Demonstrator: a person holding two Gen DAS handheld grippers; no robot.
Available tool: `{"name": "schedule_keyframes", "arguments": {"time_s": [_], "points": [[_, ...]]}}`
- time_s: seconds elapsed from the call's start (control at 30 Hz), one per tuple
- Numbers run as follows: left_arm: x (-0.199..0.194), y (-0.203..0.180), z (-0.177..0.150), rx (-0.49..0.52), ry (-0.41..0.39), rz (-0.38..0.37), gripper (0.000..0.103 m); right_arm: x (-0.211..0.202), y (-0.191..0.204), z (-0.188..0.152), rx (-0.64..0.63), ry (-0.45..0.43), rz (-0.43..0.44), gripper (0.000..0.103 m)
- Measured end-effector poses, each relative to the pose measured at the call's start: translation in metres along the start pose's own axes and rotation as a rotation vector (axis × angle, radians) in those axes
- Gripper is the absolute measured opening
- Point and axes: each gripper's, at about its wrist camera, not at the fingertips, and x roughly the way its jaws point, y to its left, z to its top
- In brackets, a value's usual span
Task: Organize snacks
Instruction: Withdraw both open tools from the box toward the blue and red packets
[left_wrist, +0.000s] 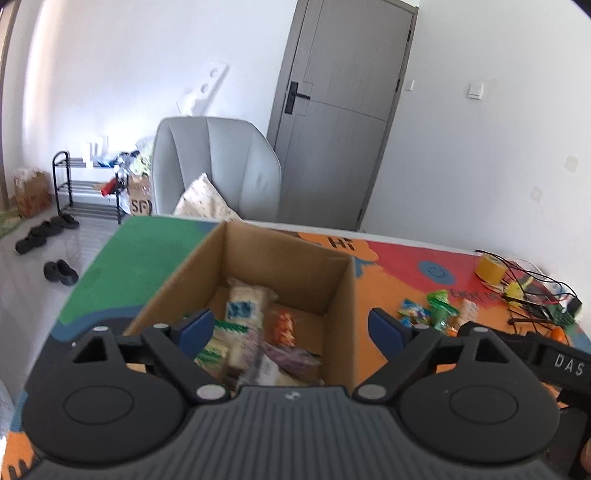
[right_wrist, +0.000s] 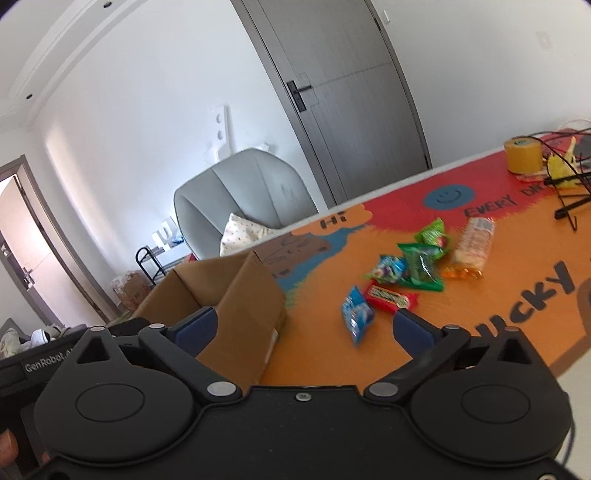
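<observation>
L gripper (left_wrist: 291, 328) hangs over the cardboard box (left_wrist: 334, 275), jaws wide apart, nothing btwn them; packets in box (left_wrist: 243, 314) lie right below its blue pads. R gripper (right_wrist: 303, 326) also spread wide, empty, box corner by its left finger. Just ahead on the table mat (right_wrist: 517, 332): blue packet (right_wrist: 356, 314), red bar (right_wrist: 391, 297); farther, green packets (right_wrist: 424, 258) & wafer pack (right_wrist: 472, 245). Tape roll (right_wrist: 522, 155) at far edge.

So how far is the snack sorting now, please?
Partly done. Several packets already lie in the box. Nothing is in hand: the left gripper and the right gripper are open and empty. About six snacks remain on the table.
</observation>
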Motion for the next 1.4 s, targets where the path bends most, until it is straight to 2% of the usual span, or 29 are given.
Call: {"name": "schedule_keyframes", "arguments": {"time_s": [0.17,0.3,0.8,1.1,1.4], "points": [[-0.003,-0.010,-0.005,0.016,0.041,-0.008,0.092,-0.010,-0.011,-0.003,0.008,0.017,-0.009,0.103],[-0.005,-0.019,-0.007,0.033,0.070,-0.018,0.092,-0.023,-0.023,-0.002,0.032,-0.014,-0.025,0.103],[-0.009,-0.069,-0.013,0.088,0.076,-0.083,0.092,-0.068,-0.086,0.008,0.083,-0.035,-0.142,0.103],[0.004,-0.097,-0.015,0.122,0.060,-0.137,0.092,-0.068,-0.116,0.010,0.128,-0.036,-0.161,0.103],[0.029,-0.112,-0.012,0.121,0.057,-0.156,0.092,-0.054,-0.126,0.018,0.131,-0.042,-0.152,0.103]]}}
